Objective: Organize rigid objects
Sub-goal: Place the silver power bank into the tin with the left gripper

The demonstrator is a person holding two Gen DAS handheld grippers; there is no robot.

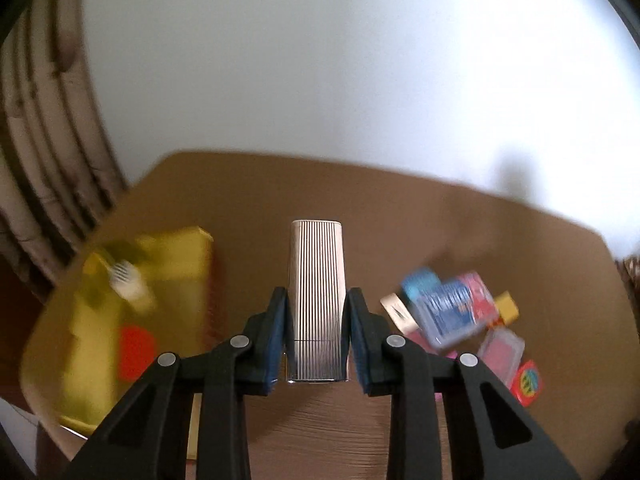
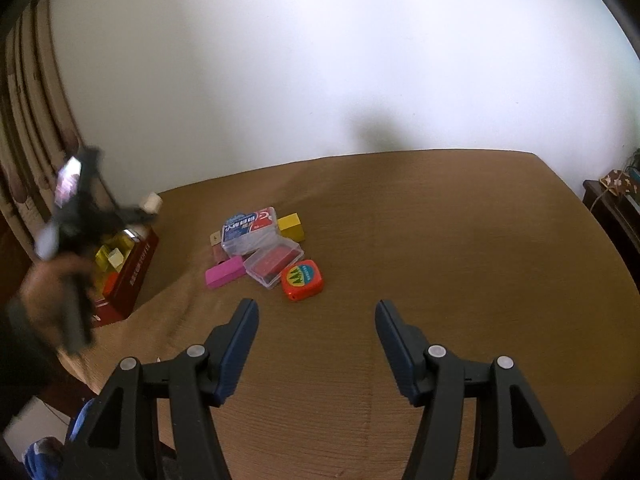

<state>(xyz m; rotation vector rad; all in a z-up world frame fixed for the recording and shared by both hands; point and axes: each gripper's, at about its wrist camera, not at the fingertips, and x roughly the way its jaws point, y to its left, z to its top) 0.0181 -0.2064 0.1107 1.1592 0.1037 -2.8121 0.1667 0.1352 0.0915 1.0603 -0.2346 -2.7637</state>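
Presently the left gripper (image 1: 316, 316) is clamped on a ribbed silver case (image 1: 317, 280), lifted above the brown table (image 1: 400, 220). The right gripper (image 2: 316, 312) stands open and empty. Beyond lie an orange tape measure (image 2: 302, 280), pink block (image 2: 225, 273) and clear boxes (image 2: 250, 229). The red box (image 2: 134, 268) at left holds blurred, seemingly yellow, items.

A brown cloth (image 2: 400, 240) covers the table; white wall (image 2: 320, 60) behind, striped curtain (image 2: 28, 120) at left.
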